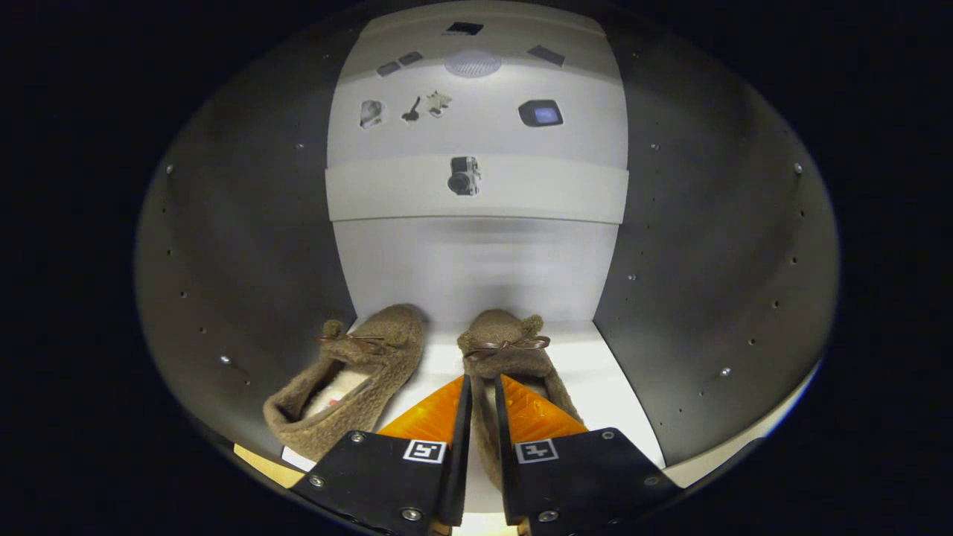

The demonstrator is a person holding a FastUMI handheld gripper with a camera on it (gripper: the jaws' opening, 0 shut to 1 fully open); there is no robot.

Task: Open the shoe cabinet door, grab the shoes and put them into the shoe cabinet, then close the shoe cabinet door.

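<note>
Inside the white shoe cabinet (476, 260), a fuzzy brown slipper (346, 380) lay at left on the floor; the gripper (480, 391) pinched the side wall of its mate (506, 342) at right. Placement seemed under way; next, releasing, withdrawing, closing the door.

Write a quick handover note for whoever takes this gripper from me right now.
Gripper: fingers nearly closed on the side wall of the right slipper; I can't confirm both press on it.
Both slippers are inside the shoe cabinet, on its floor, toes toward the back; the left slipper lies beside it, apart.
Done: door open, slippers in.
Left: let go, back out, close the door.
</note>
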